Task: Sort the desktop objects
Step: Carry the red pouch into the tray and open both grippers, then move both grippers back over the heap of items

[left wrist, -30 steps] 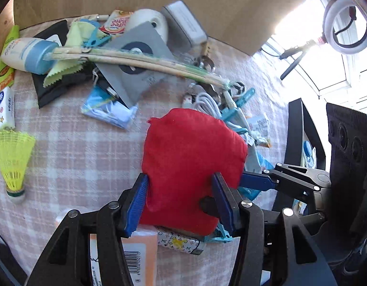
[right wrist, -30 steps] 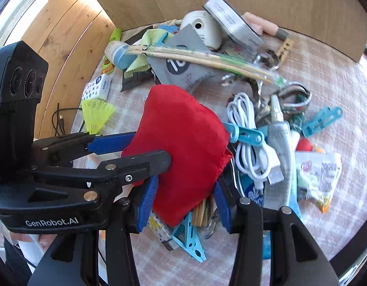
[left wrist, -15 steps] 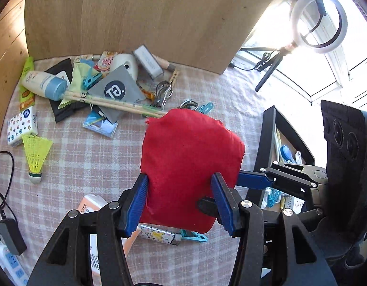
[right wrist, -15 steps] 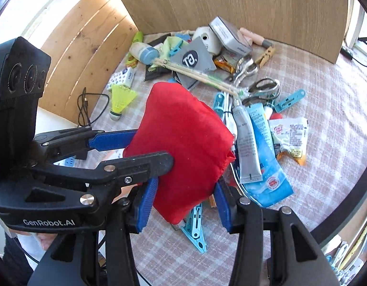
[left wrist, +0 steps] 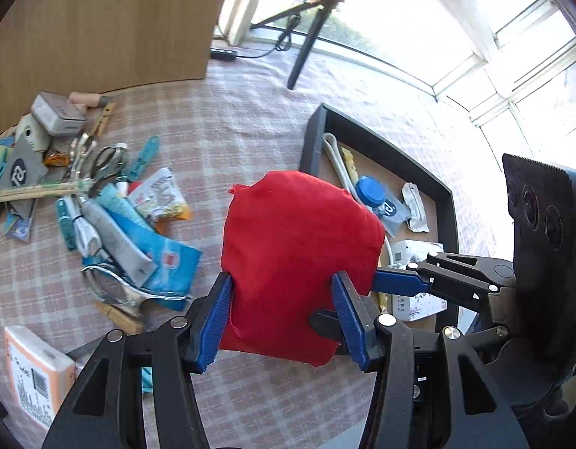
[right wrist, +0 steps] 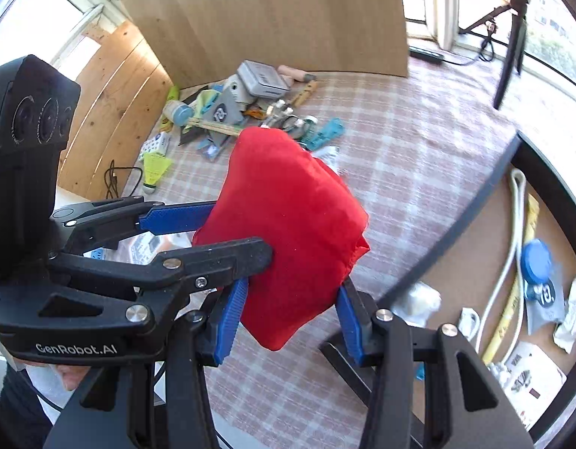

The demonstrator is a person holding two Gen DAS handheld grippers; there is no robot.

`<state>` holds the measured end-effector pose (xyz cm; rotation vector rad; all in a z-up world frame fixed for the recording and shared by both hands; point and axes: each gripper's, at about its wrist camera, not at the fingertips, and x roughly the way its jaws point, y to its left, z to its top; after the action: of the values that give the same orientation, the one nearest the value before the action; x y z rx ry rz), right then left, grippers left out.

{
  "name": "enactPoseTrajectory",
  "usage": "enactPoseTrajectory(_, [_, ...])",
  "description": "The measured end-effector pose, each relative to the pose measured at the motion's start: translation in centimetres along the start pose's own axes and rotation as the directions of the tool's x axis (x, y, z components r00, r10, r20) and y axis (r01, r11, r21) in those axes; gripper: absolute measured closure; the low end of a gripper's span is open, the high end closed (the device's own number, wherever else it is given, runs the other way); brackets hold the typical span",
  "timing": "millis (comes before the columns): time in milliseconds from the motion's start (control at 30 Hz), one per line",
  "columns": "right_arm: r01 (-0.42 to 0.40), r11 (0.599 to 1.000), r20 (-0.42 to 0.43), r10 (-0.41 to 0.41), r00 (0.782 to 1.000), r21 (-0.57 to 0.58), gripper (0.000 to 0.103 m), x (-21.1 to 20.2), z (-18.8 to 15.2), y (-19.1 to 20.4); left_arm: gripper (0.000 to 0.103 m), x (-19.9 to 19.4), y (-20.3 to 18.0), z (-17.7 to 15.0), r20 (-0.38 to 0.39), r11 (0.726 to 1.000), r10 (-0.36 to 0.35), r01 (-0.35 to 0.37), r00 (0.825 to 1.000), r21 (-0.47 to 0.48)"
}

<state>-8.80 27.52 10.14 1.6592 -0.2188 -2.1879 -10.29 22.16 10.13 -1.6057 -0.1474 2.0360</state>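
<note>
Both the left hand-held gripper point(left wrist: 282, 320) and right hand-held gripper point(right wrist: 290, 318) clamp the red pouch point(left wrist: 299, 254) above the counter point(left wrist: 232, 138), near the black tray point(left wrist: 447, 202). Its soft fabric could slip if either loosens.

Home room set up for recording, checked tablecloth point(left wrist: 250, 119) strewn with household clutter, sunny windows point(left wrist: 512, 37), ring-light stand point(left wrist: 310, 33)

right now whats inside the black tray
The black tray holds a white cable, a blue-capped bottle, a yellow stick, crumpled white wrappers and a white box. The red bag covers its near corner.
</note>
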Motion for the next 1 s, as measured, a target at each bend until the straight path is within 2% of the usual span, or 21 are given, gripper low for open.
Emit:
enactPoseTrajectory(300, [0.088,0.964,0.042,-0.102,0.994,0.249,0.057,-5.6,-6.7,-12.8,0.054,7.7,-12.8,2.3,-0.111,0.98,-0.081,0.099,0.991,0.172])
enactPoseTrajectory(533, [0.147,0.922,0.064,-0.181,0.981,0.357,0.057,-10.1,-9.6,-20.3,0.055,11.4,-20.0,3.8,-0.151,0.964,-0.134,0.164,0.979,0.209])
enactPoseTrajectory(700, [0.197,0.888,0.05,-0.239,0.97,0.416,0.055,-11.9,-10.3,-24.1,0.051,12.7,-22.3,5.0,-0.162,0.964,-0.128,0.161,0.978,0.211])
enactPoseTrajectory(833, [0.293,0.854,0.043,-0.344,0.938,0.431,0.055,-12.8,-10.7,-25.2,0.05,12.3,-21.9,4.8,-0.144,0.968,-0.119,0.147,0.983,0.204])
enactPoseTrajectory(1000, [0.321,0.86,0.066,-0.376,0.924,0.396,0.055,-13.1,-10.5,-24.4,0.05,10.8,-19.7,3.7,-0.1,0.98,-0.099,0.115,0.99,0.165])
